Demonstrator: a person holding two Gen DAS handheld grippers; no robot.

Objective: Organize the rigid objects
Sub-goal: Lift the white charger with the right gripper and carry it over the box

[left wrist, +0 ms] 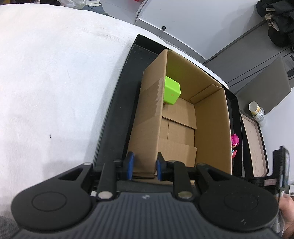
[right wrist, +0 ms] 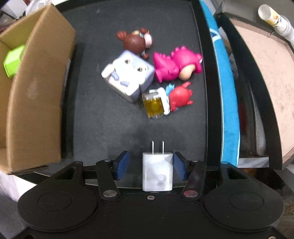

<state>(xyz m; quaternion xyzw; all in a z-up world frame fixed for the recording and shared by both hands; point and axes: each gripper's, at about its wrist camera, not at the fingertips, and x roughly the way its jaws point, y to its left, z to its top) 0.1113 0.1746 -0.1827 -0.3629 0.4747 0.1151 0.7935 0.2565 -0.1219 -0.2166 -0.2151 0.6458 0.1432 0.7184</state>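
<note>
White charger [right wrist: 157,171], prongs pointing forward, between the blue pads of the right gripper [right wrist: 151,164]; jaws spread wider than the plug, right pad at its edge, left pad clear of it, so no firm grip visible. Beyond it on the black tray [right wrist: 110,119]: lavender cube toy [right wrist: 127,77], yellow clear block [right wrist: 154,106] touching a red figure [right wrist: 181,97], pink dinosaur figure [right wrist: 176,64], brown-haired doll [right wrist: 135,43]. Cardboard box [left wrist: 183,117] standing in the tray's left part, green cube [left wrist: 171,90] inside at its far left corner. Left gripper [left wrist: 143,166] partly open, pads straddling the near-left wall of the box; contact impossible to tell. White cloth [left wrist: 55,82] left of the tray. Paper cup [right wrist: 272,14] far right, outside the tray.
</note>
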